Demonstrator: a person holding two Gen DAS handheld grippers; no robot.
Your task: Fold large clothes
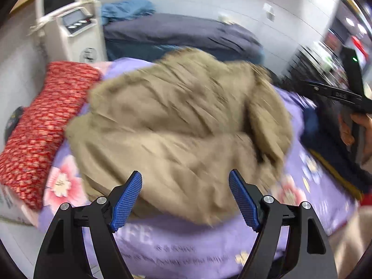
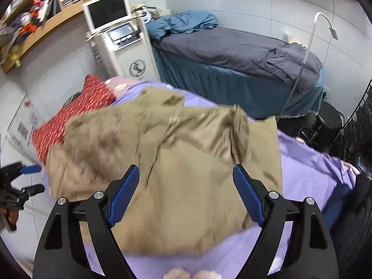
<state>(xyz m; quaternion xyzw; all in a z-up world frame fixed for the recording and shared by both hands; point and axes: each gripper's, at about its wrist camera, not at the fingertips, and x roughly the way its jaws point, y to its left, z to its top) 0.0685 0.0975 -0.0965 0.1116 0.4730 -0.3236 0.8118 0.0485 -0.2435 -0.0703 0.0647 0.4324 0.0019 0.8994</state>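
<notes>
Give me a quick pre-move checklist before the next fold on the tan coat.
1. Left gripper free of cloth: ok, jaws wide apart, nothing between the pads.
2. Right gripper free of cloth: ok, jaws wide apart, empty.
3. Tan coat resting on the purple bedsheet: ok, it lies in a bundle, nothing holds it.
4. Fold tidy, edges lined up: cannot tell, both views are motion-blurred.
5. Red pillow clear of the coat: cannot tell, the coat's edge runs right beside it.
6. Grippers apart from each other: ok, the right one sits at the far right of the left wrist view.
</notes>
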